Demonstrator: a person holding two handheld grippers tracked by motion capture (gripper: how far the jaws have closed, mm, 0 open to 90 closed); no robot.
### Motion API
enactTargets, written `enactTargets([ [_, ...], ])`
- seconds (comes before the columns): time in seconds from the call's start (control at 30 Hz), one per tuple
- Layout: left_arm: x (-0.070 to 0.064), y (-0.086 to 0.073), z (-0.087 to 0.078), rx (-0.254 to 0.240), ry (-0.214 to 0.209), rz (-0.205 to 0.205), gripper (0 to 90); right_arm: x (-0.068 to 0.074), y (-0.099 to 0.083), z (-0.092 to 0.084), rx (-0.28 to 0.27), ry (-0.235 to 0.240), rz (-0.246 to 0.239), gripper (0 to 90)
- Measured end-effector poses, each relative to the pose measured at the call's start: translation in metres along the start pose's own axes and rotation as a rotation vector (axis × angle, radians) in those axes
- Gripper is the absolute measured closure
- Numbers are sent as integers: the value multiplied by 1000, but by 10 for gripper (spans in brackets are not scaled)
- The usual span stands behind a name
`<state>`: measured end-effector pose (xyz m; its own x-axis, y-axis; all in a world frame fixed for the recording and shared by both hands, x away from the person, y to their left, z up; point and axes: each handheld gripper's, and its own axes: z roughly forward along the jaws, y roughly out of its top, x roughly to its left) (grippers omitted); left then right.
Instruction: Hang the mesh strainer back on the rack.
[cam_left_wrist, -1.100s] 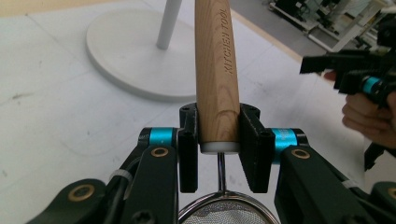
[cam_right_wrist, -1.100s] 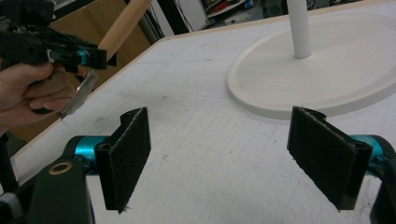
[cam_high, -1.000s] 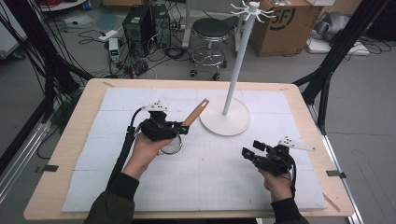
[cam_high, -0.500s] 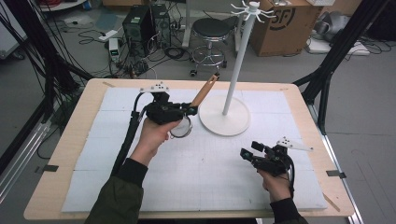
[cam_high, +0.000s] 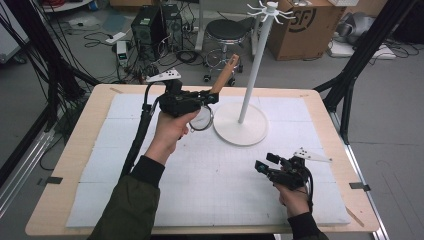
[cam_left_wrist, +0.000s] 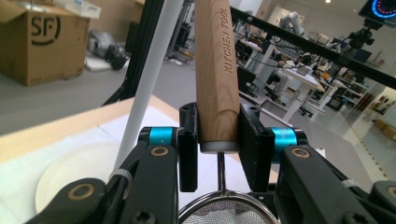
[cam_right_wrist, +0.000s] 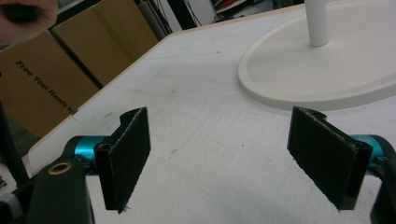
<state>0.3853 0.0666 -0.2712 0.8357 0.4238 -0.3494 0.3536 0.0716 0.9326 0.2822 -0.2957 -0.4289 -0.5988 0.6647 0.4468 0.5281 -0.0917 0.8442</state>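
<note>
Clamping the wooden handle (cam_left_wrist: 216, 70) of a small mesh strainer (cam_high: 202, 119), the left gripper (cam_high: 206, 96) has carried it up off the white mat since a second ago, when the sieve lay low beside the stand's base. Its jaws press both sides of the handle just above the metal ferrule, with the mesh bowl hanging below them and the handle tilted up and away. Just beyond rises the white hook stand (cam_high: 254, 65), so hanging the strainer there looks like the aim. Farther off, the right gripper (cam_high: 263, 167) rests low over the mat, jaws spread wide and empty.
</note>
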Motion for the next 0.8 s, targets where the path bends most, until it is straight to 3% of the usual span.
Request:
enactTargets([
  [0.5,-7,27,8,-94,-70,-4,712,-2,-1,2,6,14,11,206],
  [0.63,-8,32,10,-117,-85,17,712,-3,-1,3,2,15,10,205],
  [0.8,-12,39,18,-118,-98,19,712,-2,-2,5,8,21,9,205],
])
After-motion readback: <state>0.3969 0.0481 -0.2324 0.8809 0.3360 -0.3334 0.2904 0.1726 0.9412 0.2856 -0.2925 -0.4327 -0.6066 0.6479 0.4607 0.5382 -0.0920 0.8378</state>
